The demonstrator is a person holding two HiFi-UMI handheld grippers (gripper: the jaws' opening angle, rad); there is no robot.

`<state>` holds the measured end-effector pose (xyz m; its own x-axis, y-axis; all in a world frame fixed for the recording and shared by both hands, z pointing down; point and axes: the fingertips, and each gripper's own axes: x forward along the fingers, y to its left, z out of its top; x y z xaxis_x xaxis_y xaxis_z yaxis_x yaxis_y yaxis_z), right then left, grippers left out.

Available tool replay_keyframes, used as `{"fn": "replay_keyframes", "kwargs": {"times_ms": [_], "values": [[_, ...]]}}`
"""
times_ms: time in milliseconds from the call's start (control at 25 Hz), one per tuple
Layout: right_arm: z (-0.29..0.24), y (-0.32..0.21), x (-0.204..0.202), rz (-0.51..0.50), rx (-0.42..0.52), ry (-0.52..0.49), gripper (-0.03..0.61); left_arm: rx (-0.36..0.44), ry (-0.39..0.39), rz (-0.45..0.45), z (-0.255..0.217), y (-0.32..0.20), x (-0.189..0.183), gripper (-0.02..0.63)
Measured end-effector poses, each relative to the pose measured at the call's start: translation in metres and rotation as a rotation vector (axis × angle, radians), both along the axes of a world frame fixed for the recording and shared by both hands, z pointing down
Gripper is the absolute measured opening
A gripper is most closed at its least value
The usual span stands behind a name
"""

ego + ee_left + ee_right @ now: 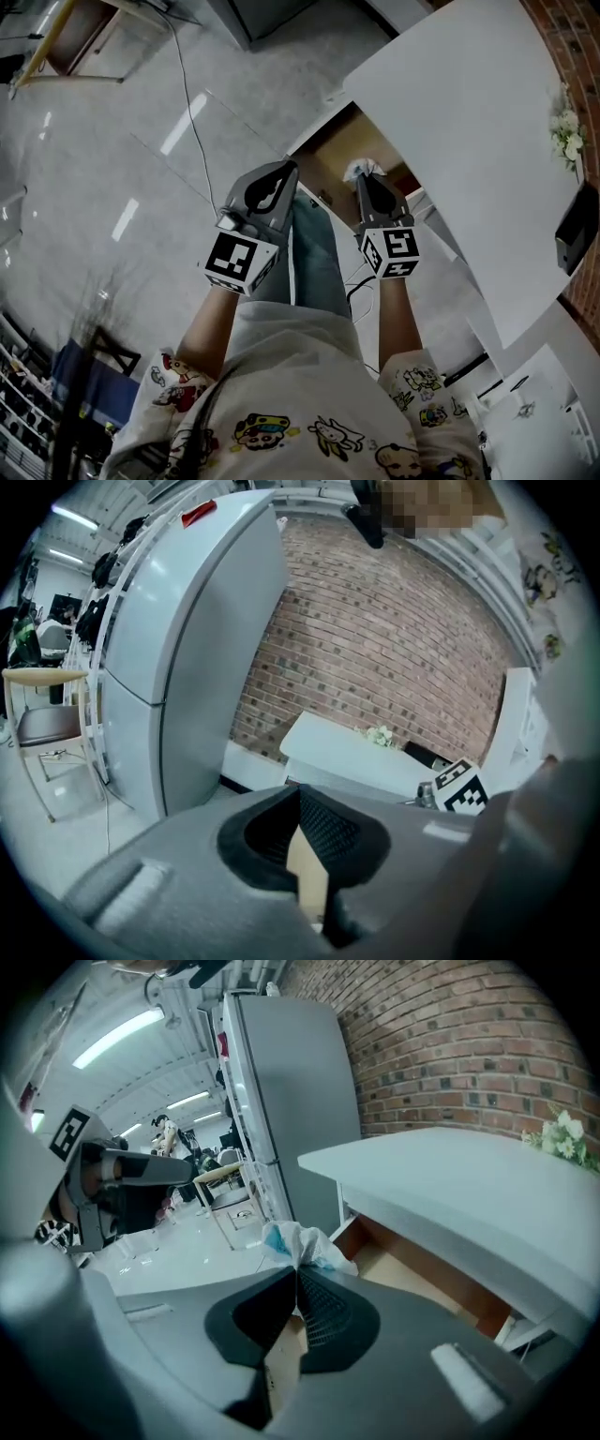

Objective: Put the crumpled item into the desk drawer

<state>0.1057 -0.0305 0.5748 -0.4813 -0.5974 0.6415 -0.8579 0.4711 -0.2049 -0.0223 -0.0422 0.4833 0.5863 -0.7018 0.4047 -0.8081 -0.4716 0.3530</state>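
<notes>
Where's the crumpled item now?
The crumpled item is pinched by the right gripper, right of centre in the head view, above the open drawer under the white desk.

We find the drawer (333, 155) open, its brown floor bare, so there is room to come in from above at the front. The white desk top (469, 122) overhangs its rear part (a low ceiling there). The right gripper (367, 180), pinching the crumpled item (364, 169), fills the mouth's right side. Our leg (319, 253) lies between it and the left gripper (281, 173). Left of the drawer the floor (112, 141) is open, crossed by a thin cable (191, 117).
</notes>
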Motion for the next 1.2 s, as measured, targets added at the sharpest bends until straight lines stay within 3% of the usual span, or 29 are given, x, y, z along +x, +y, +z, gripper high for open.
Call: {"fn": "replay_keyframes", "kwargs": {"times_ms": [360, 720, 1200], "values": [[0.092, 0.014, 0.008, -0.068, -0.116, 0.128, 0.014, -0.097, 0.002, 0.031, 0.079, 0.016, 0.013, 0.000], [0.164, 0.021, 0.014, -0.101, -0.262, 0.186, 0.014, -0.154, -0.051, 0.070, 0.135, 0.026, 0.015, 0.000], [0.221, 0.047, 0.021, -0.174, -0.429, 0.279, 0.017, -0.220, -0.064, 0.130, 0.172, 0.030, 0.032, 0.000]]}}
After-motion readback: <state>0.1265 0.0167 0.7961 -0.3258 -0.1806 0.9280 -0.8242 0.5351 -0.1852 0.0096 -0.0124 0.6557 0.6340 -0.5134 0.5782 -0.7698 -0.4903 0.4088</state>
